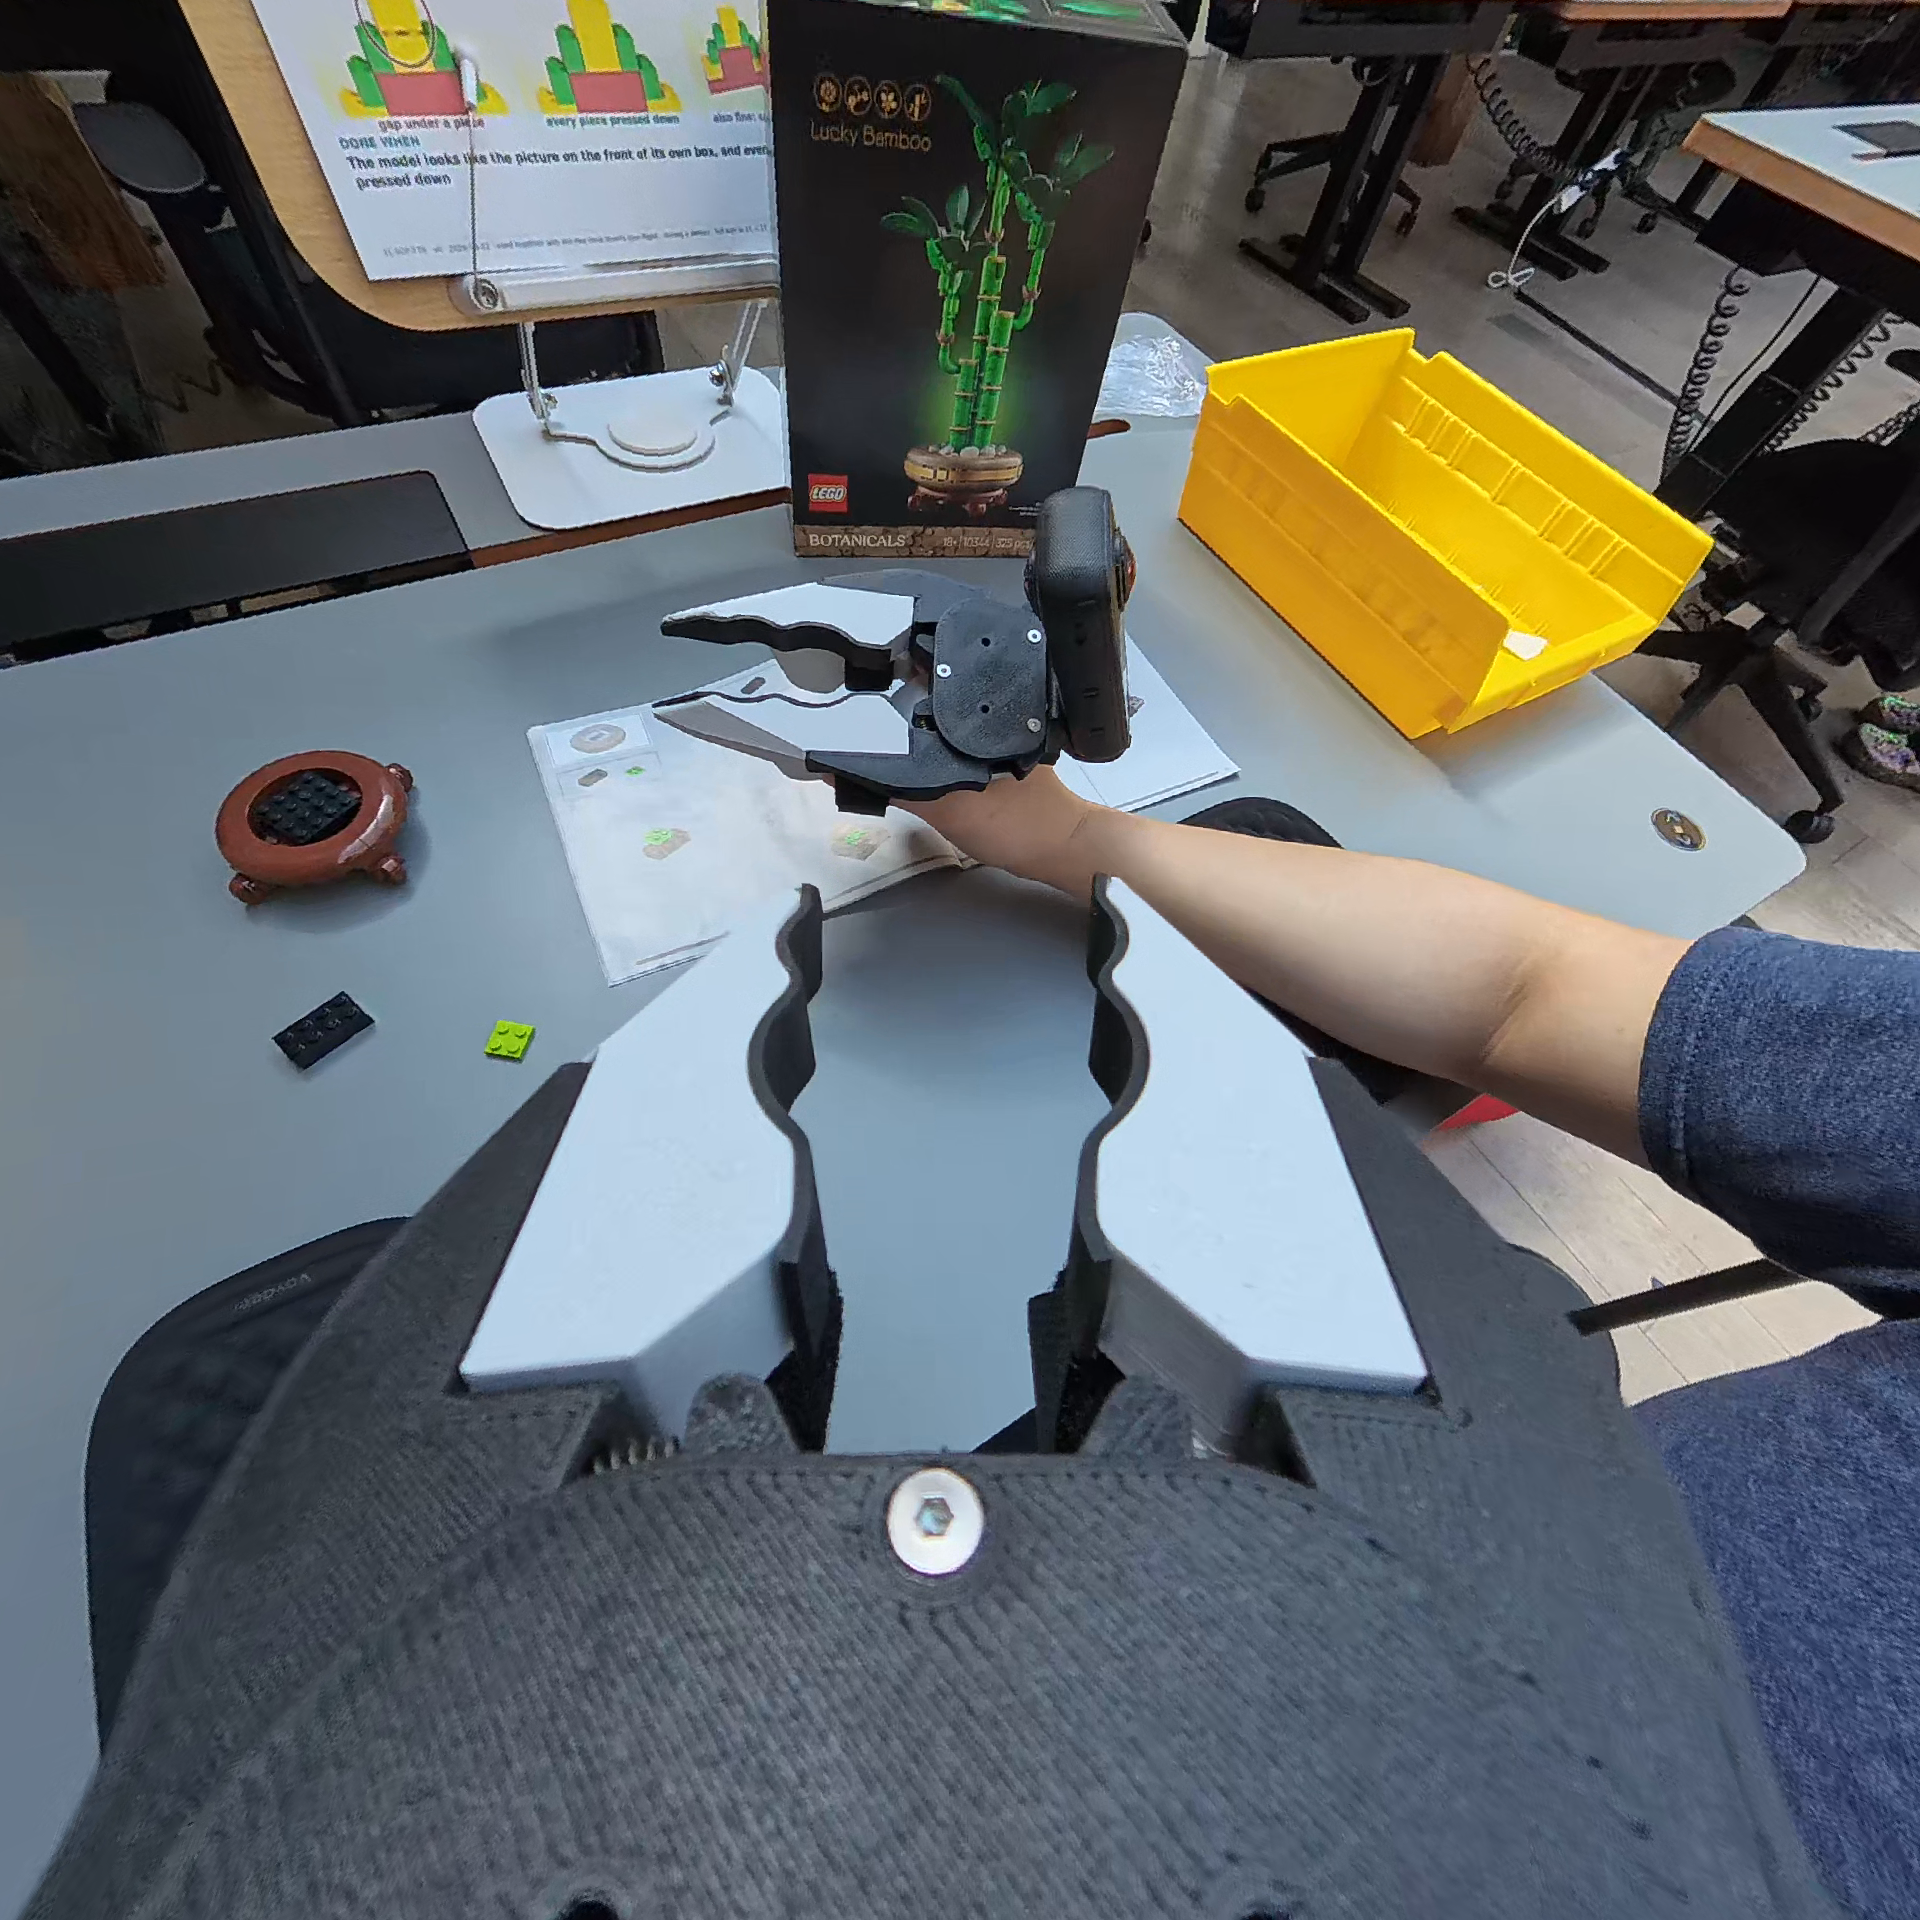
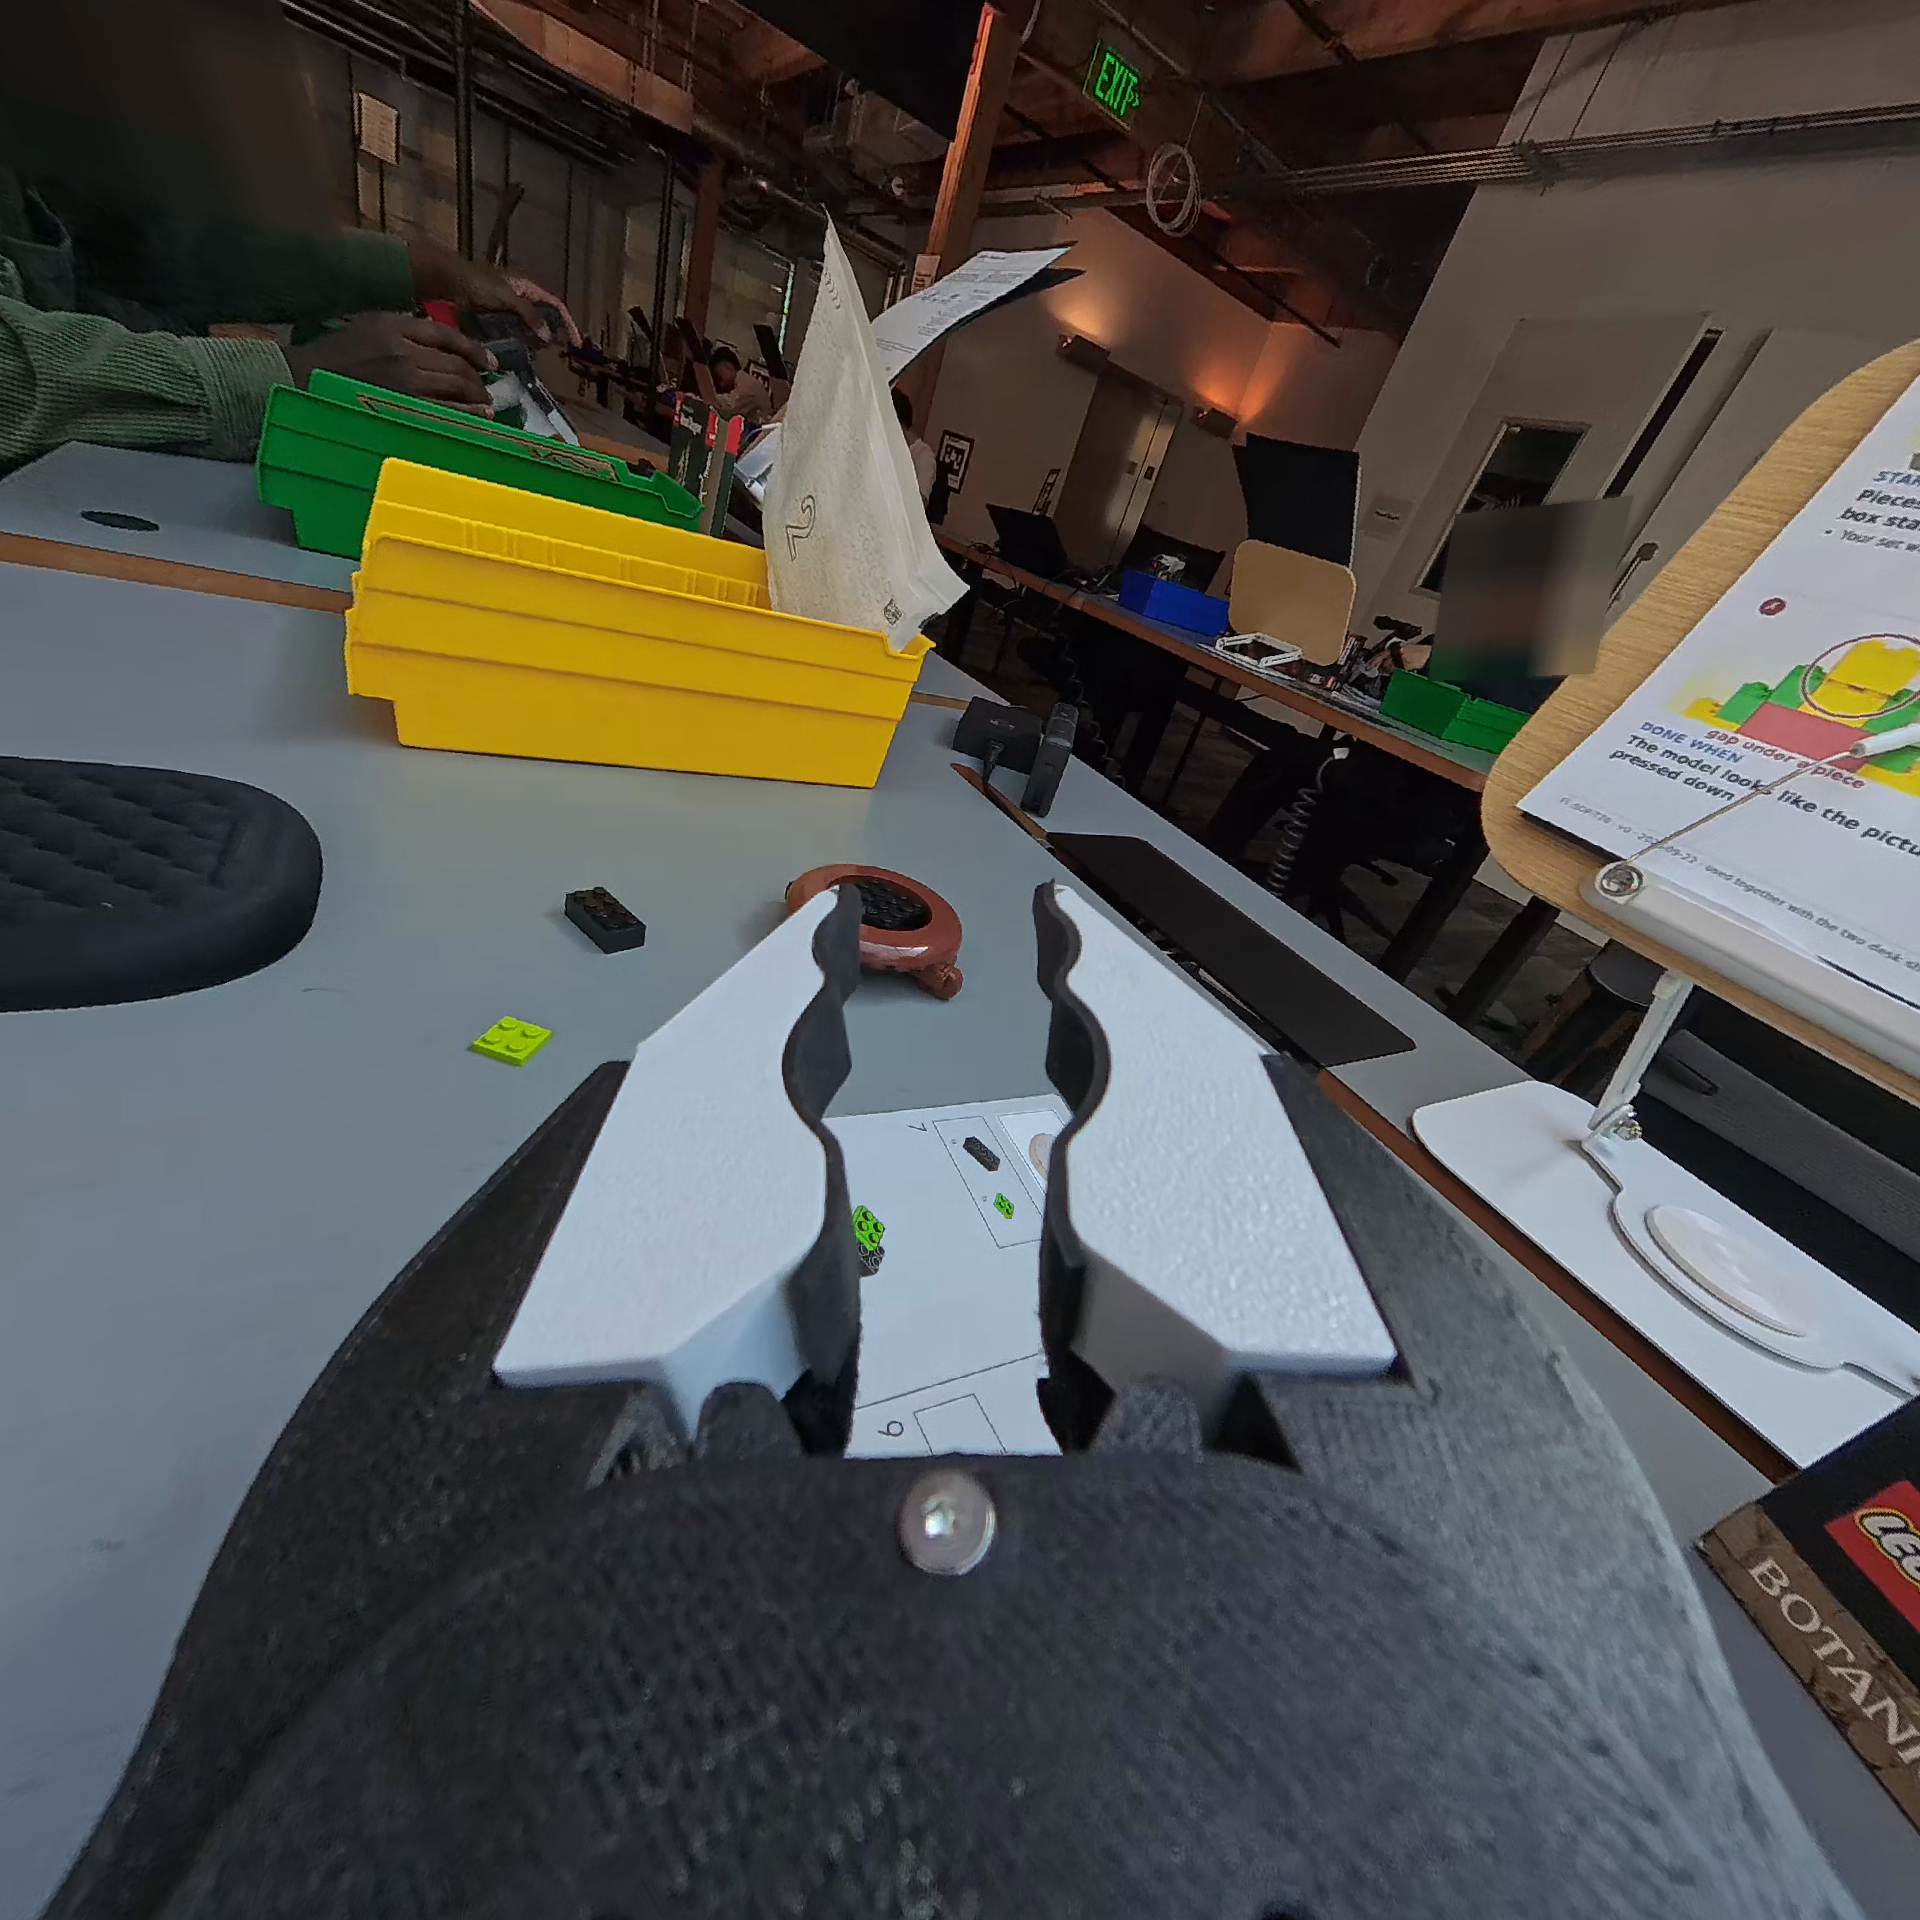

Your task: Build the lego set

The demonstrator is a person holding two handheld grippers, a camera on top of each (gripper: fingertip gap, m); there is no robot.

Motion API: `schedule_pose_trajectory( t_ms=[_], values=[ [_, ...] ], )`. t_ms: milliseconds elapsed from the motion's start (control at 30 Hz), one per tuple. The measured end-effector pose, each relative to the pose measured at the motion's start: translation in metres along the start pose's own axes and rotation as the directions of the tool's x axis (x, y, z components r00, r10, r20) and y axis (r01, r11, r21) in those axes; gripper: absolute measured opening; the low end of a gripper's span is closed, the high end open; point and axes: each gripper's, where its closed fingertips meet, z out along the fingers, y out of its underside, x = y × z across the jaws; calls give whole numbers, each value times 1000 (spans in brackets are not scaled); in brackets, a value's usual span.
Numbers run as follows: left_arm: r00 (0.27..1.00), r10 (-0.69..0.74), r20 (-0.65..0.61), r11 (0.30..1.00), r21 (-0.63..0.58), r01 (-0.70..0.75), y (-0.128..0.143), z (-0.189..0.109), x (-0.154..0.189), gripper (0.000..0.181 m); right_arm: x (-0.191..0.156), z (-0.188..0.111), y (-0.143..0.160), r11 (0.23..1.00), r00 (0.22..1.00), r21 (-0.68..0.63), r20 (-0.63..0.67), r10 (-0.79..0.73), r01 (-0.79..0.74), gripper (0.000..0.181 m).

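Both the left gripper [image 1: 951, 909] and right gripper [image 2: 940, 904] are held wide and empty above the grey table [image 1: 312, 1195], where the brown round base [image 2: 899, 930] is seen just beyond the right gripper's fingertips, with the black plate [image 2: 605, 918] and lime plate [image 2: 510, 1040] lying to its left.

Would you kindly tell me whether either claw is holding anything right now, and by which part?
Nothing is held: the left claw and right claw are both open and empty.
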Motion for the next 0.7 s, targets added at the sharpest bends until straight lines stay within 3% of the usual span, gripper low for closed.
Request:
schedule_pose_trajectory(
  t_ms=[200, 367, 500, 633, 700],
  values=[
    [993, 102, 63, 991, -90, -96, 40, 18, -39, 51, 0, -1, 6, 995, 996, -57, -35, -83, 80, 34],
    [992, 117, 39, 983, -145, -110, 69, 43, -94, 50, 17, -4, 22, 993, 997, -116, -75, 14, -23, 35],
    [1000, -4, -25, 978, -208, -2, 96, 84, -132, 47, 17, -1, 38, 969, 987, -192, -56, 150, -158, 45],
    [974, -153, -169, 977, -172, 124, 88, 120, -139, 45, -5, 2, 57, 908, 967, -344, 0, 253, -238, 57],
    [977, -149, -155, 980, -156, 125, 87, 129, -153, 44, -17, 0, 70, 858, 958, -442, -10, 285, -260, 68]
  ],
)
